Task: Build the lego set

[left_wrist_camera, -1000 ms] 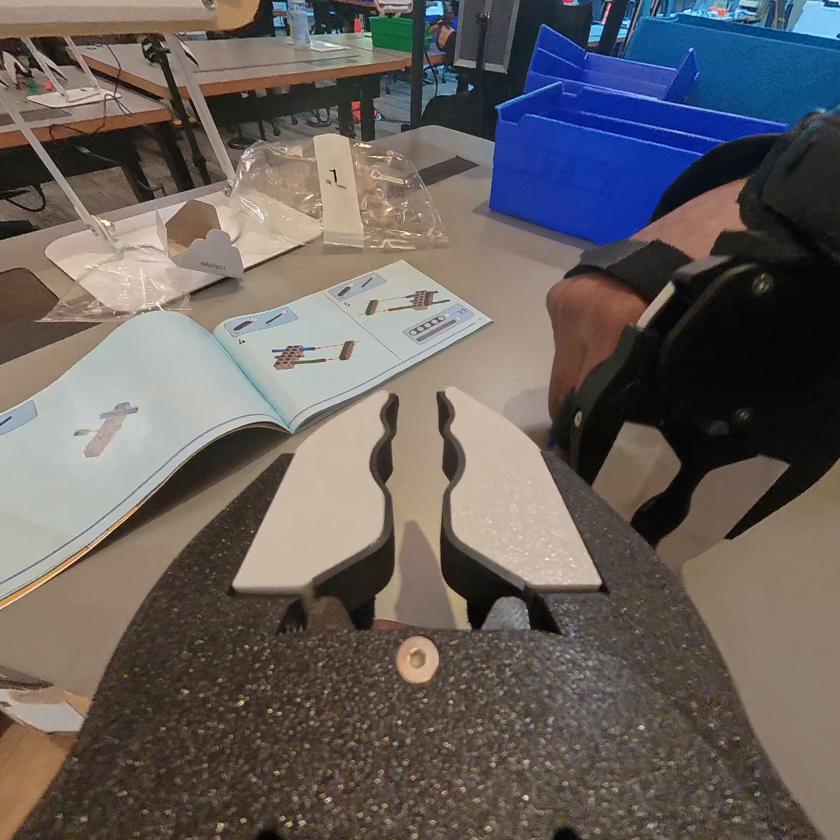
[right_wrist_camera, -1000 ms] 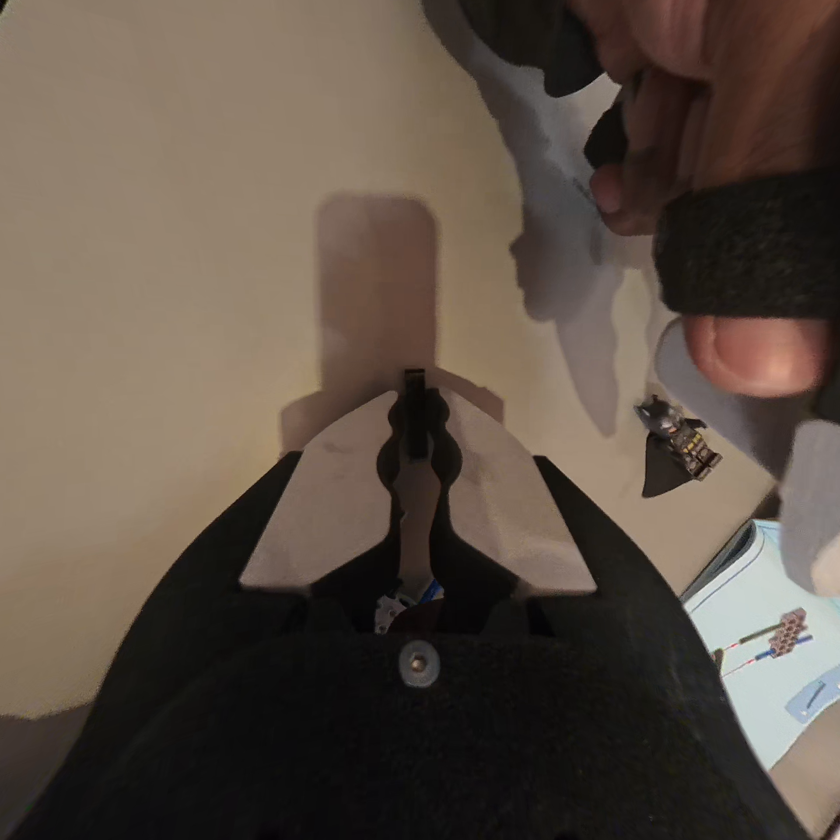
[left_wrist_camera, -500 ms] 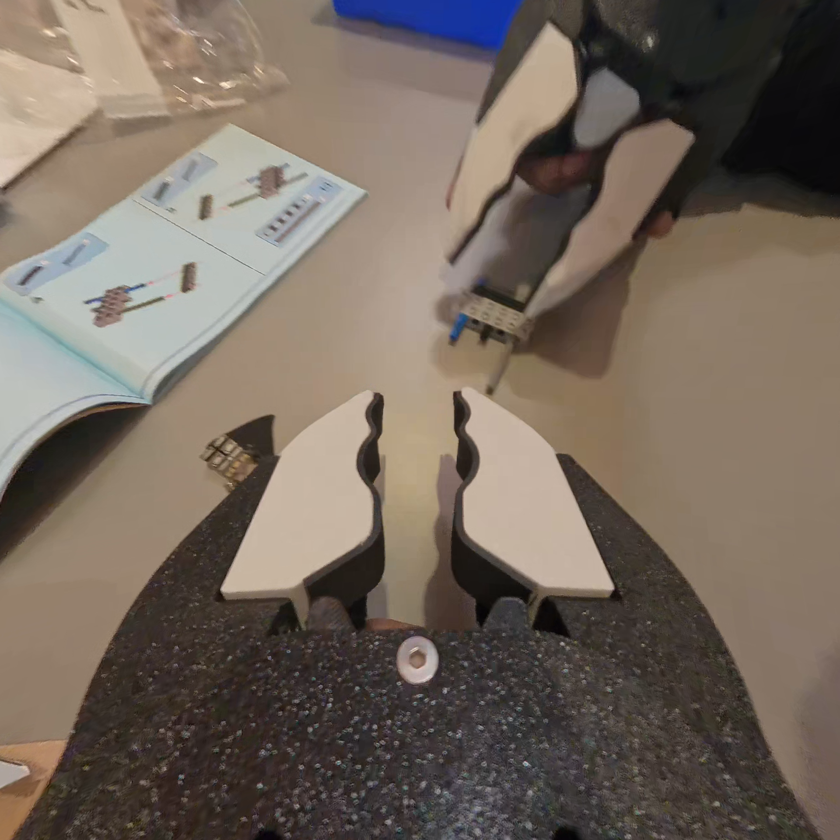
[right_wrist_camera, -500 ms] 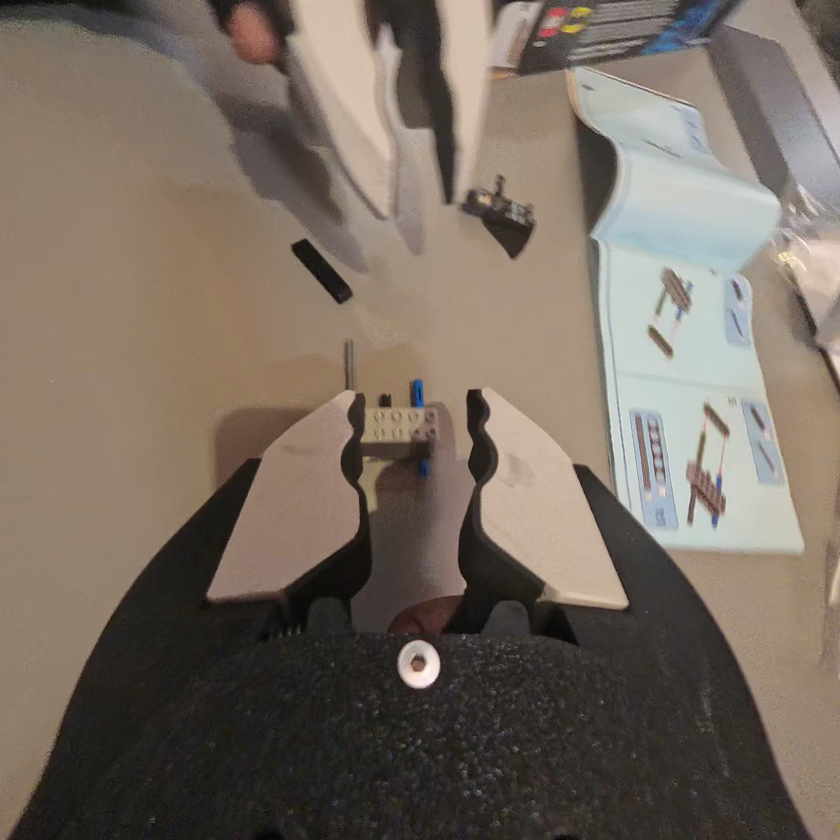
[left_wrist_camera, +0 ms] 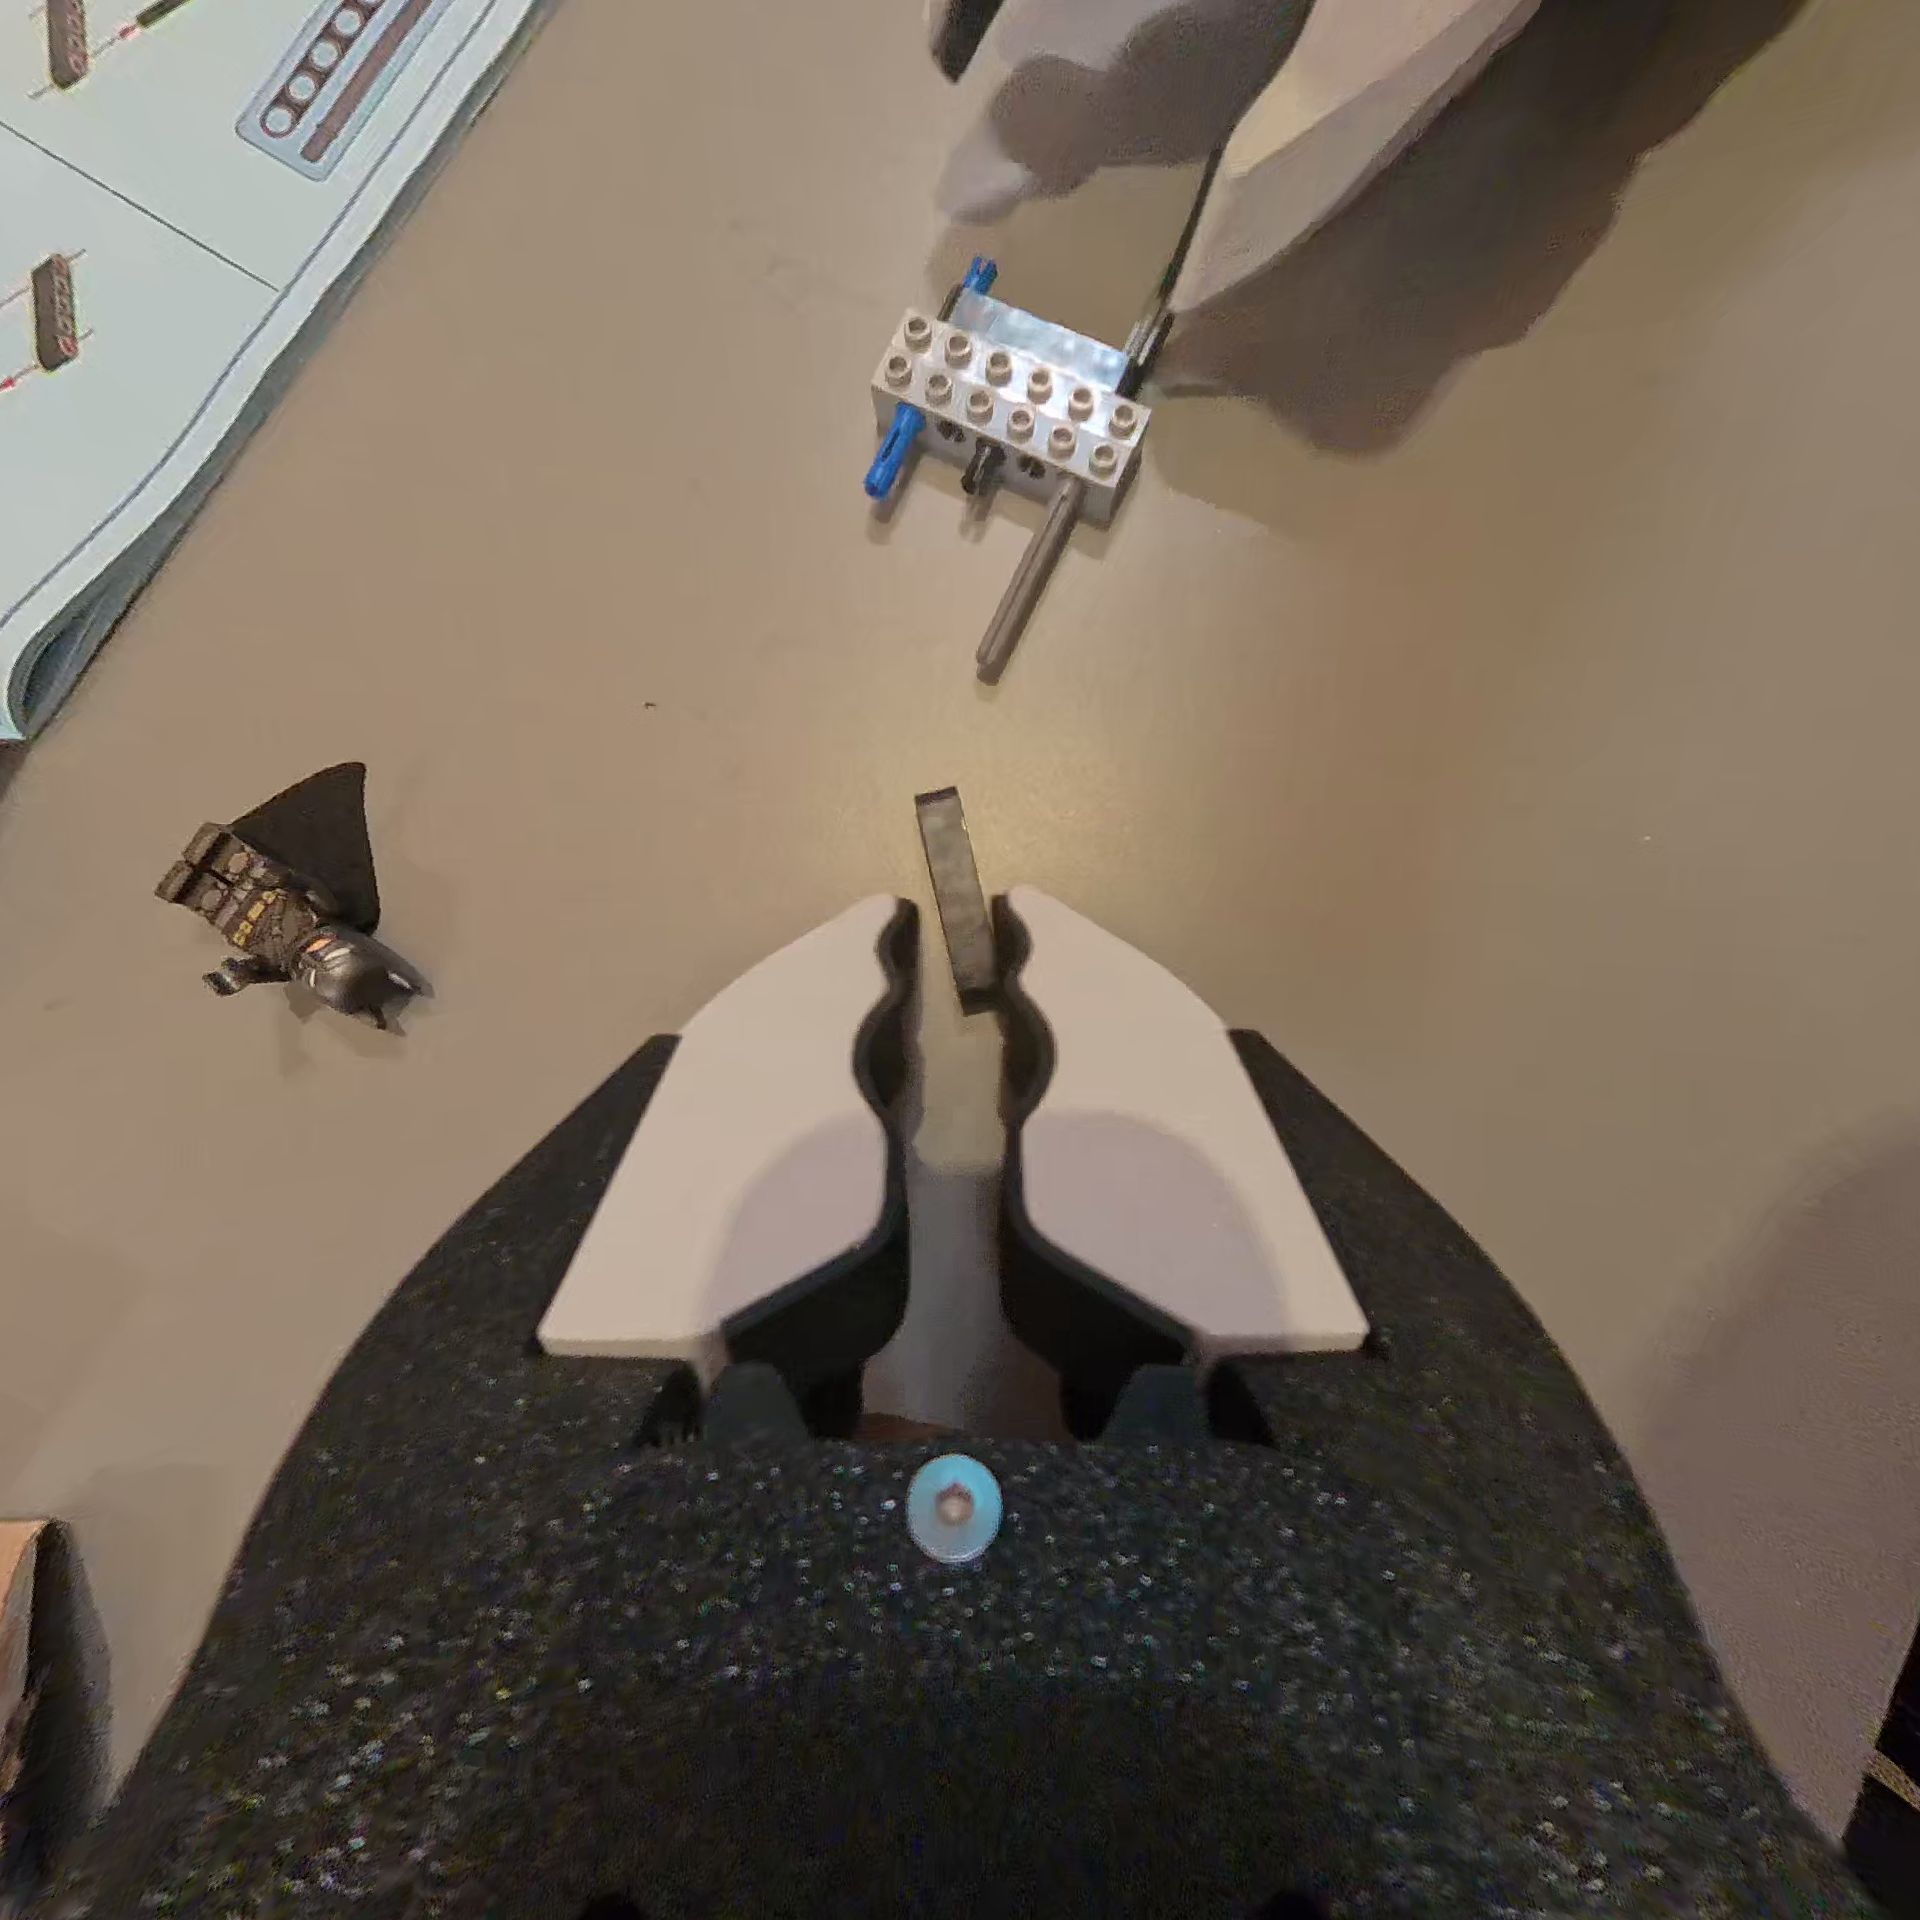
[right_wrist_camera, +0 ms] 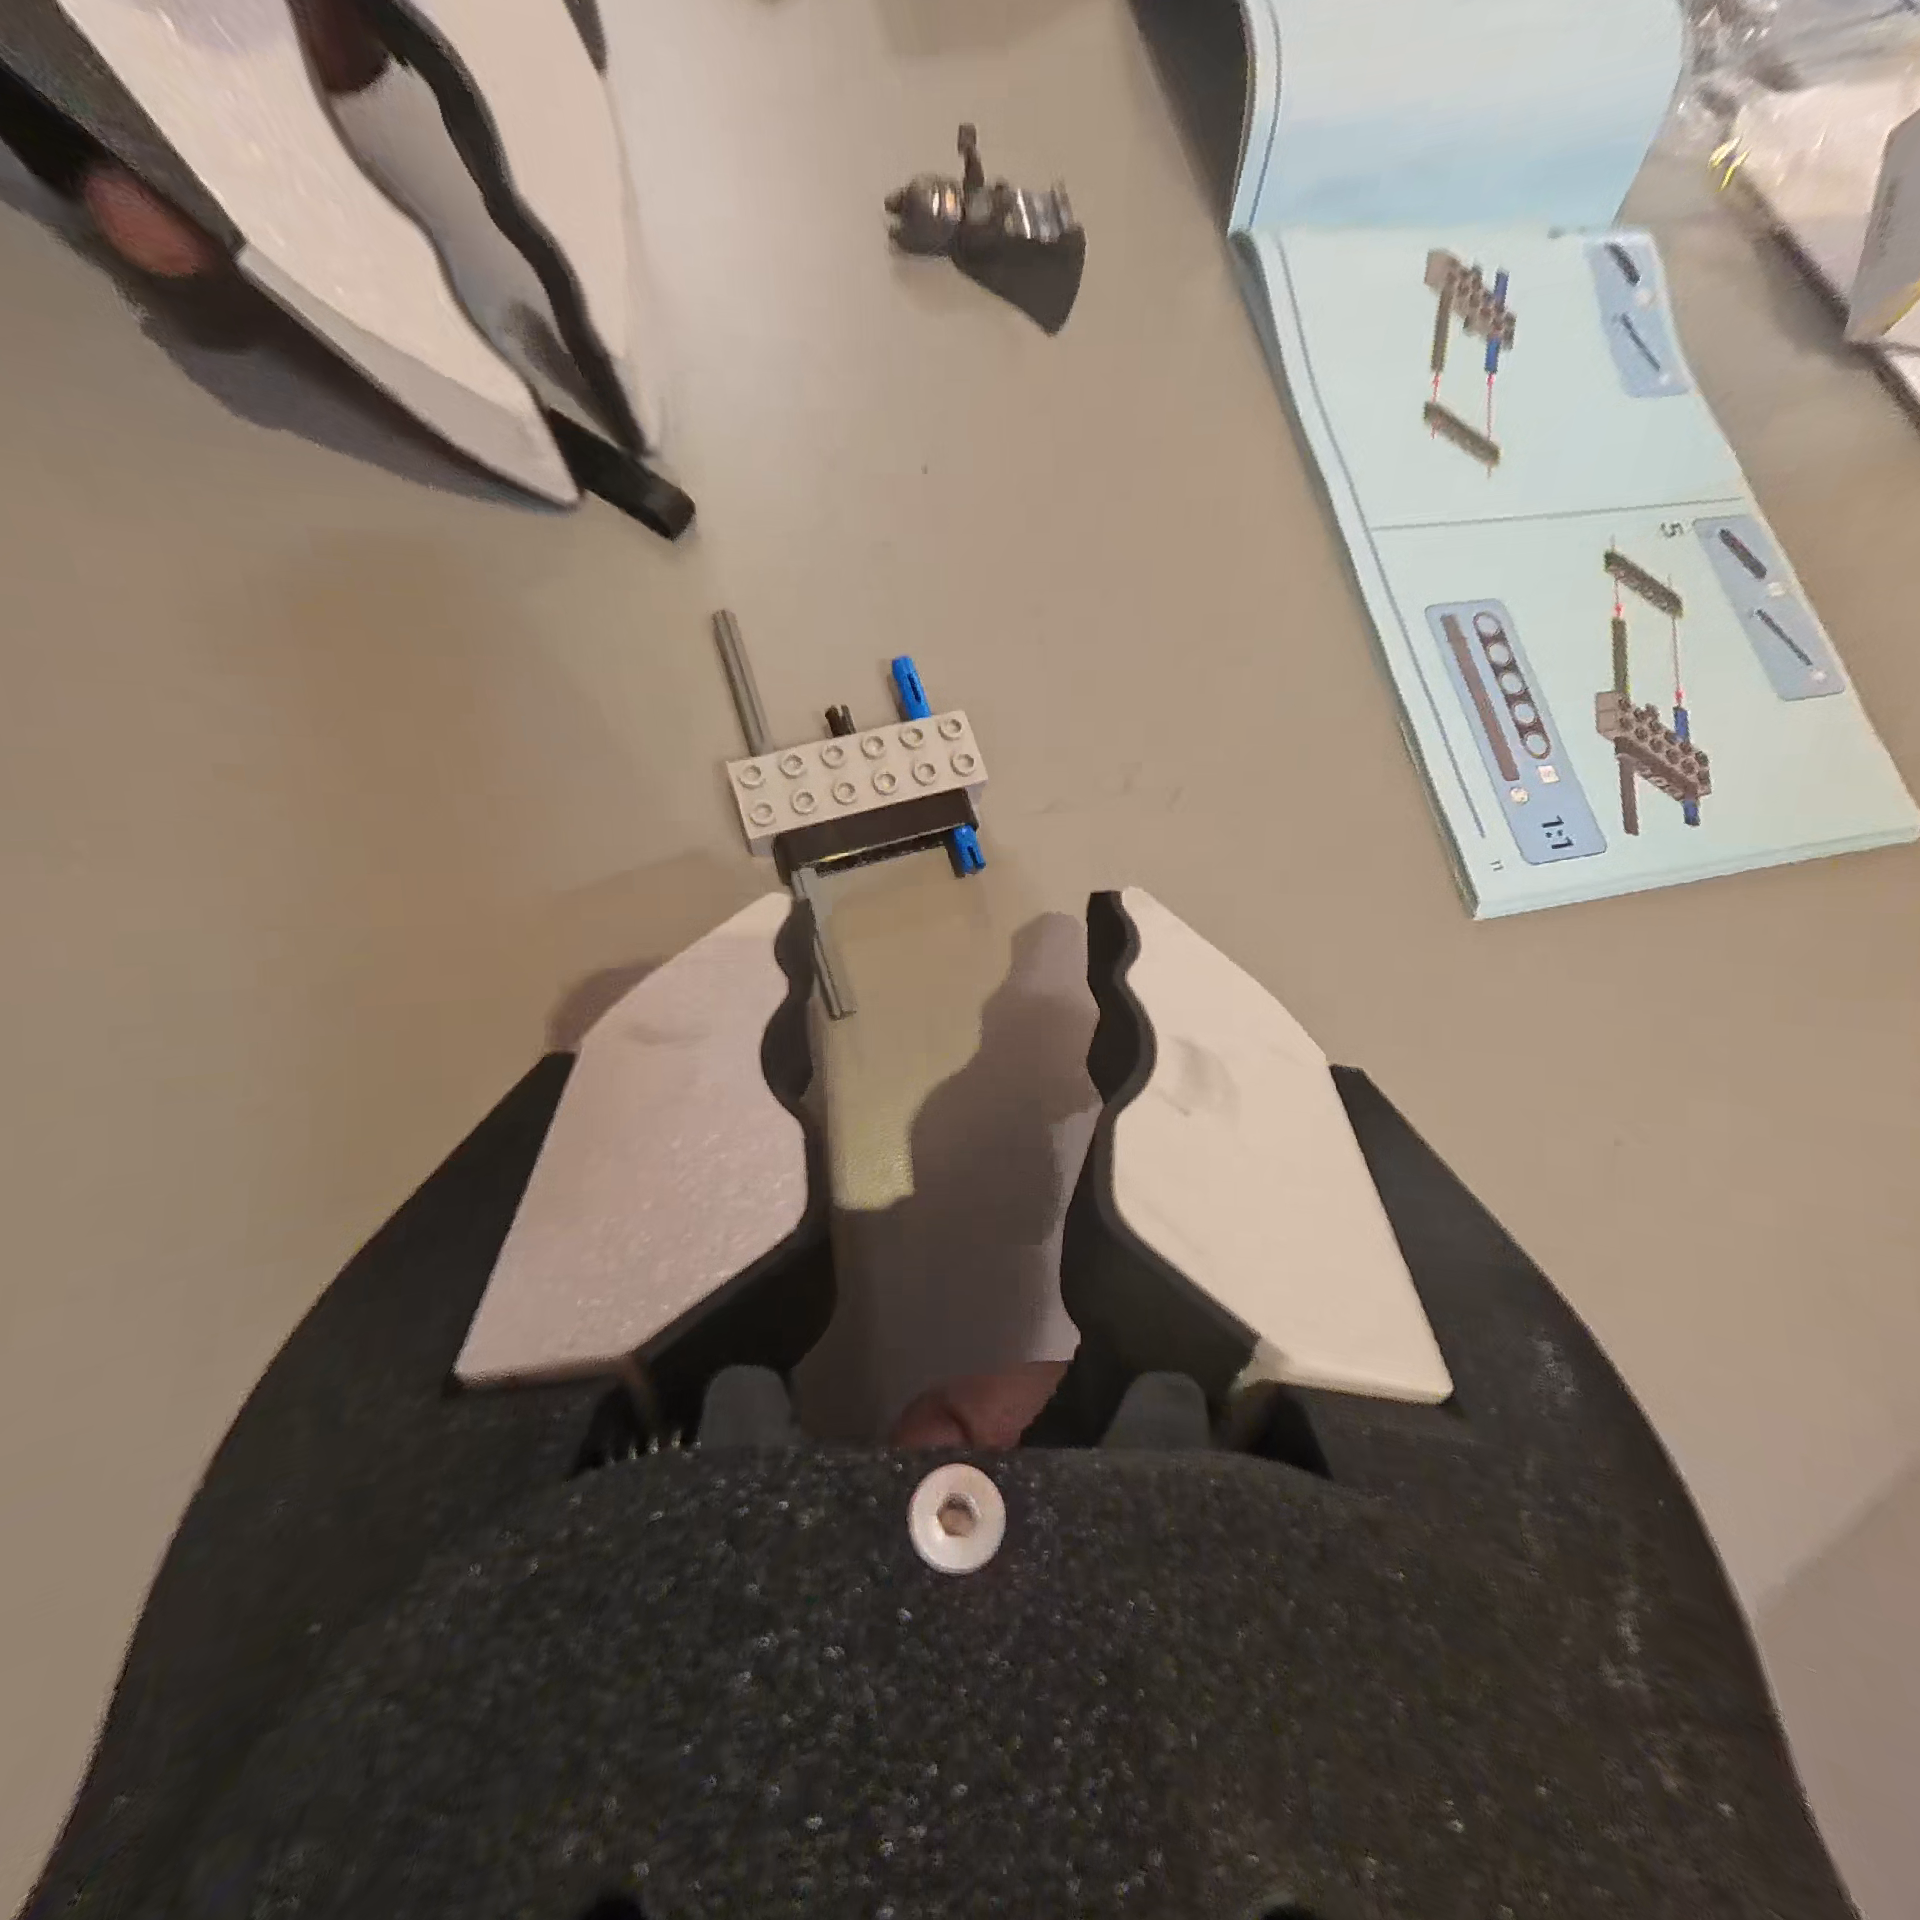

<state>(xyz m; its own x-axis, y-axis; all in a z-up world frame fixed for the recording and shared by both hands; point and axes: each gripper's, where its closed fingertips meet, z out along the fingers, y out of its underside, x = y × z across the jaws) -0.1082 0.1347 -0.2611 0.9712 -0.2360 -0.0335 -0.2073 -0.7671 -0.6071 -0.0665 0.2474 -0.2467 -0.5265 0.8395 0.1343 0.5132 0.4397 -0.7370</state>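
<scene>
A black beam [left_wrist_camera: 943,852] lies on the table between the fingers of my left gripper [left_wrist_camera: 956,904]. The right pad is against it and a gap shows at the left pad, so this gripper is open. The right wrist view shows the same gripper [right_wrist_camera: 597,457] over the beam [right_wrist_camera: 639,499]. My right gripper [right_wrist_camera: 945,904] is wide open and holds nothing. The grey studded brick assembly [right_wrist_camera: 857,774], with blue and black pins, lies just ahead of it. The end of the assembly's grey axle [right_wrist_camera: 826,956] lies loose by the left finger. The assembly also shows in the left wrist view [left_wrist_camera: 1013,400].
A dark caped minifigure [left_wrist_camera: 291,925] lies on the table left of my left gripper and shows in the right wrist view [right_wrist_camera: 987,218]. The open light-blue instruction booklet [right_wrist_camera: 1558,623] lies at the right, and in the left wrist view [left_wrist_camera: 156,260] at the upper left. My right fingertips sit around 12 cm from my left ones. The right gripper is farther from the dark caped minifigure [left_wrist_camera: 291,925], some 20 cm, than the left, some 11 cm. Seen from the right wrist view [right_wrist_camera: 978,205] as well.
My right gripper let go of the black beam and opened wide by the grey assembly. My left gripper came down over the beam on the table and its fingers narrowed around it.
</scene>
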